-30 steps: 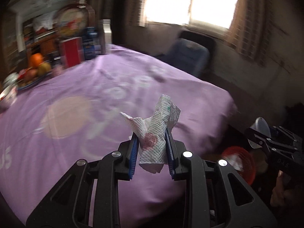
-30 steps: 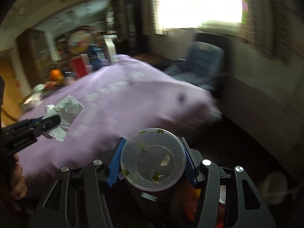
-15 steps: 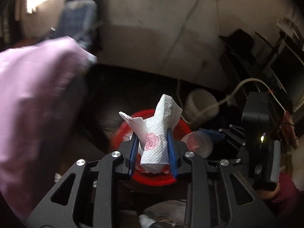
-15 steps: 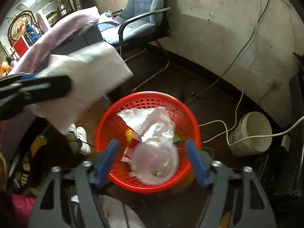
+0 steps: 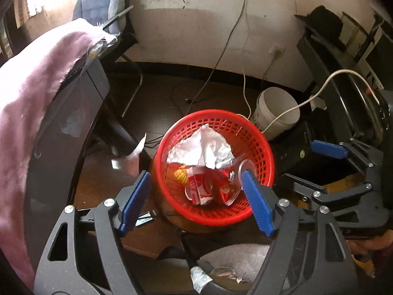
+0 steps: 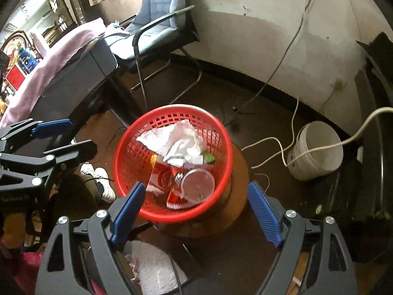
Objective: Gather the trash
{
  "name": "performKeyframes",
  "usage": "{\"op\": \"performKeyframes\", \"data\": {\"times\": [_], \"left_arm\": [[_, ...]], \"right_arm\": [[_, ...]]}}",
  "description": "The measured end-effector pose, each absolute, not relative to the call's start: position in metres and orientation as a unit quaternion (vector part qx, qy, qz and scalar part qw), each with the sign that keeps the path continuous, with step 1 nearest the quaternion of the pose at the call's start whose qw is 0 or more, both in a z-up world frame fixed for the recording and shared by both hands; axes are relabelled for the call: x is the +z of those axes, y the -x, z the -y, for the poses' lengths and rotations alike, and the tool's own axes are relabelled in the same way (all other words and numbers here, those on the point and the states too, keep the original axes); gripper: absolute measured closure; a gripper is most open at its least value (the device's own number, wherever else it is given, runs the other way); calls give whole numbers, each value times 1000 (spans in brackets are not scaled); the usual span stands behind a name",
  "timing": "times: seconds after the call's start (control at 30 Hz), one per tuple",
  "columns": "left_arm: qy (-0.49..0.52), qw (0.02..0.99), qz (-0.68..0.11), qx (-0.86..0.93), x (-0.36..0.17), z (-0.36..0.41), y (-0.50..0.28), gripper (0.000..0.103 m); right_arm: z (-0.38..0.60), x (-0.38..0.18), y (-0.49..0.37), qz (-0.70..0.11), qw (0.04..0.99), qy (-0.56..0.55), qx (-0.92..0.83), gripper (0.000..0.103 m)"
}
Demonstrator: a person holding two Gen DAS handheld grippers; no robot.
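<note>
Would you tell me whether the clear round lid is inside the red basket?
Inside: the clear round lid lies on wrappers within the red basket.

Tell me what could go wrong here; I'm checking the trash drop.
The napkin is blurred in mid-air left of the red basket, outside its rim, so it may land on the floor. The basket seems to sit on a round stool; a bump could tip it.
</note>
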State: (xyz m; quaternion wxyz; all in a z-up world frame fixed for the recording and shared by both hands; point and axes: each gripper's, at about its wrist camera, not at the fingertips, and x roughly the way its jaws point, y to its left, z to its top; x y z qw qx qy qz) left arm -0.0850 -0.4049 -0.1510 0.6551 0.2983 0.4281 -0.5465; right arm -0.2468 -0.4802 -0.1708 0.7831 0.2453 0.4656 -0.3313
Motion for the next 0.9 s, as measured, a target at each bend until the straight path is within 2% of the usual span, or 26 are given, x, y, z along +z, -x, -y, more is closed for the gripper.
{"op": "performKeyframes", "data": {"times": [0.47, 0.9], "left_arm": [[-285, 679, -420, -531, -135, 370, 88, 14], [-306, 675, -425, -520, -146, 367, 99, 14]], "right_arm": [[444, -175, 251, -489, 774, -250, -316, 16], [442, -183, 251, -508, 759, -254, -319, 14]]}}
